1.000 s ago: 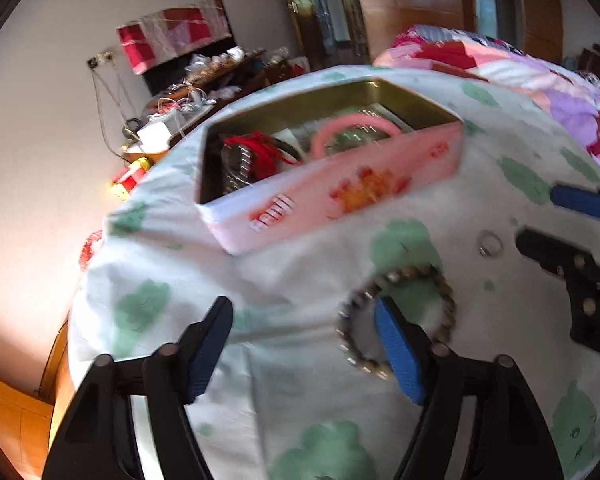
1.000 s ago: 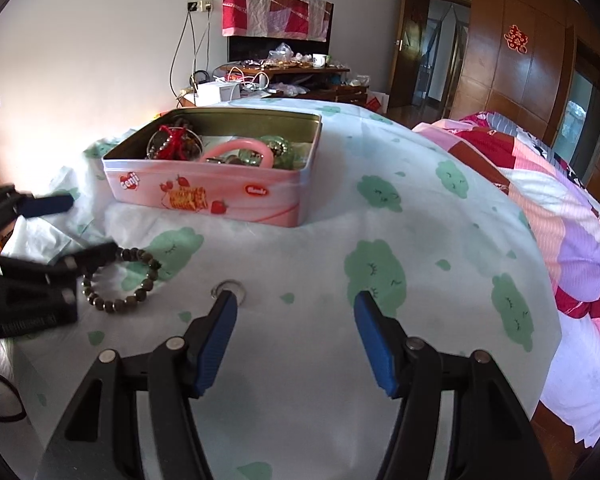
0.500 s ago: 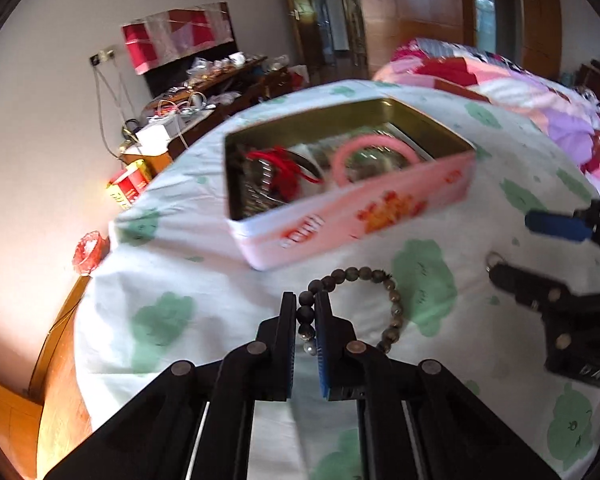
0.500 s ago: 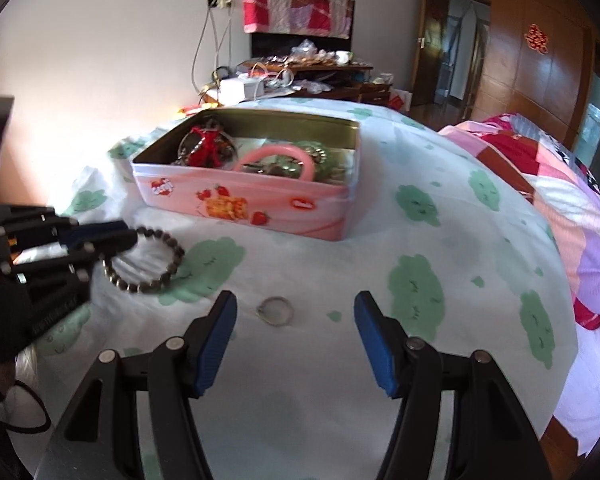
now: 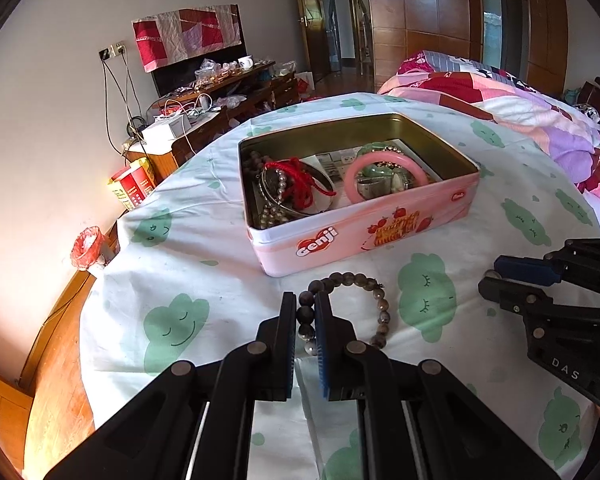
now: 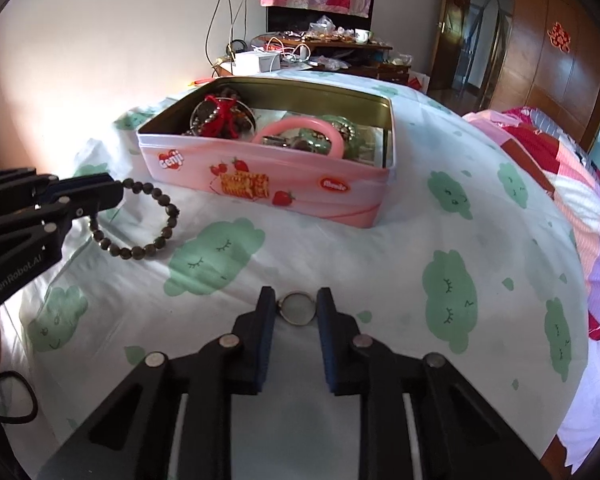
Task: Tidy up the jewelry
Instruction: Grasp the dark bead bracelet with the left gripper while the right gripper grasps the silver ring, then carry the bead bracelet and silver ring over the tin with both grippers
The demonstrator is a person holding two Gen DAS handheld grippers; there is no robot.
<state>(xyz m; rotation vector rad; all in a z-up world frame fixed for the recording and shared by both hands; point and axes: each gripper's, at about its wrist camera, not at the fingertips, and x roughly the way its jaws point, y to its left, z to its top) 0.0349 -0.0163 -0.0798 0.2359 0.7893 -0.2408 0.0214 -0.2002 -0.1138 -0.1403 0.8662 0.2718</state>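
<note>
Left gripper (image 5: pixel 306 312): jaws clamping the dark round-beaded bracelet (image 5: pixel 374 300), near the open pink metal tin (image 5: pixel 364 232).
Right gripper (image 6: pixel 296 312): jaws closing around the small silver ring (image 6: pixel 297 309), lying on the white cloud-print sheet (image 6: pixel 380 264).

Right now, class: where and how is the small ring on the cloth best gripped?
Grip the ring across its band, one pad on each outer edge, coming down from above. It lies flat on the cloth, so only its rim offers opposing faces. The right gripper already straddles it, jaws closing.
</note>
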